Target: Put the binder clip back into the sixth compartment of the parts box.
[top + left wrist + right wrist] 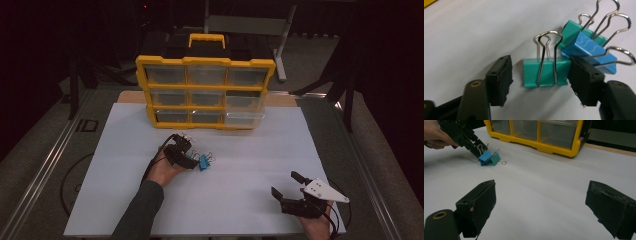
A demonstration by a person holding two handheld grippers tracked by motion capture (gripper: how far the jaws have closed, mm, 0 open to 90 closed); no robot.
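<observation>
My left claw sits low over the white counter with a teal binder clip between its jaws. The jaws are narrow but not yet pinching: one pad touches the clip's edge, the other pad stands just clear of it. Right behind lie a blue clip and a second teal clip, stacked against each other and touching my target. My right claw rests wide open and empty near the counter's near edge. As I judge it, the pick-up is only beginning; the grip, the lift and the carry to the yellow drawer box are all left.
</observation>
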